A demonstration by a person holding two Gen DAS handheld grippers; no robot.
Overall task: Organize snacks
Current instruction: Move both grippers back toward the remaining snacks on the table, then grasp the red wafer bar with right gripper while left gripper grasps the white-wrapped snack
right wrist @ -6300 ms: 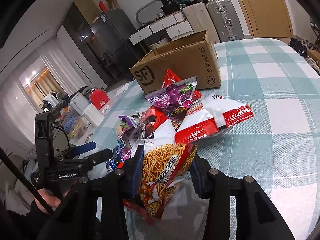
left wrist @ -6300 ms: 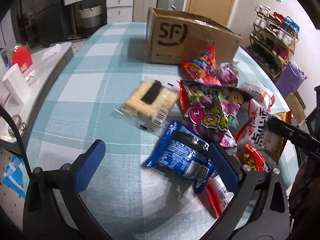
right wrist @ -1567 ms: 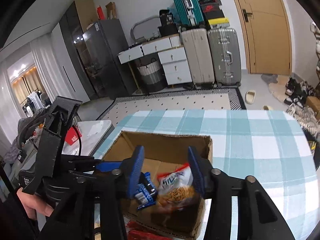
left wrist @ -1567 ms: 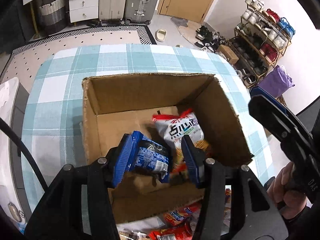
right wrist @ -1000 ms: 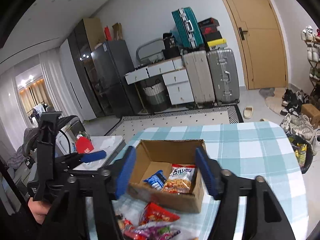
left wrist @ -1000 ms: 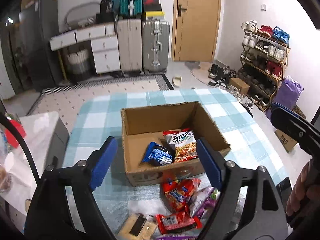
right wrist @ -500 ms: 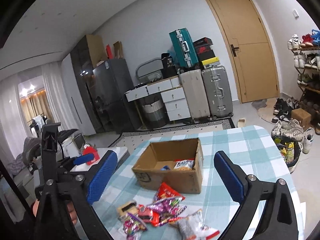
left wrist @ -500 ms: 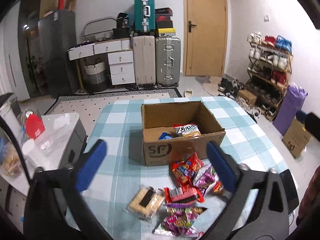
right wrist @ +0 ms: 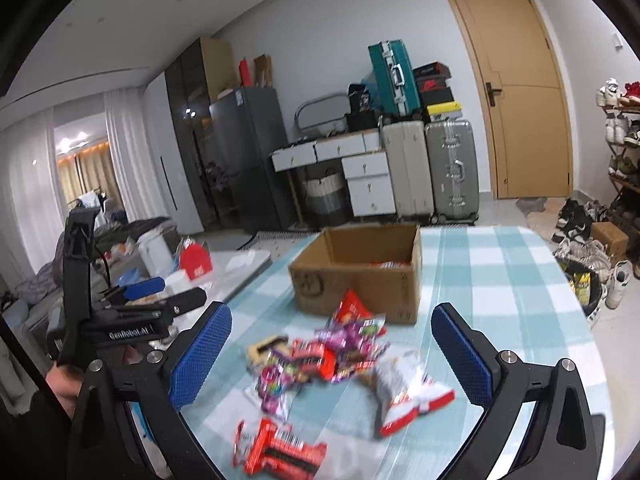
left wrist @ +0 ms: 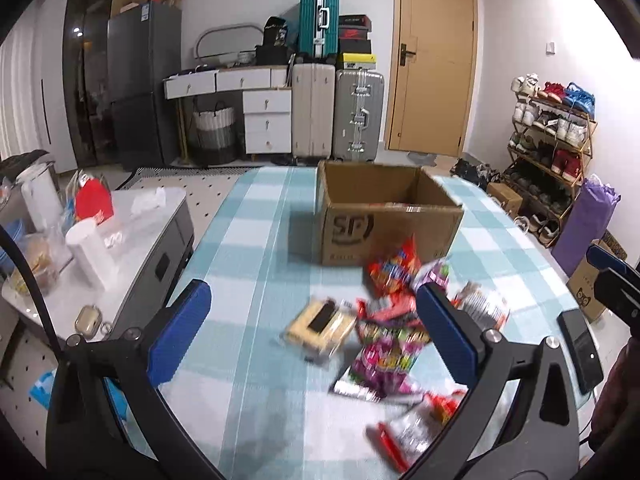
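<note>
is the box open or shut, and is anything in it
Open: the box has no lid over its top. A red-edged packet shows just above its near wall in the right wrist view; what else it holds is hidden.

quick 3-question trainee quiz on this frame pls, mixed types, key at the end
1. True or false: the left gripper and the right gripper each hold a snack packet.
2. Multiple choice: where is the pale cracker pack in the left wrist view? A) inside the cardboard box B) on the checked tablecloth, left of the snack pile C) on the white side table
3. Fill in: the snacks still to be sorted lie in a loose pile on the cloth, on the ____ side of the box as the cameras see it.

Key: 1 false, both open and empty. 2 B. 3 near.
</note>
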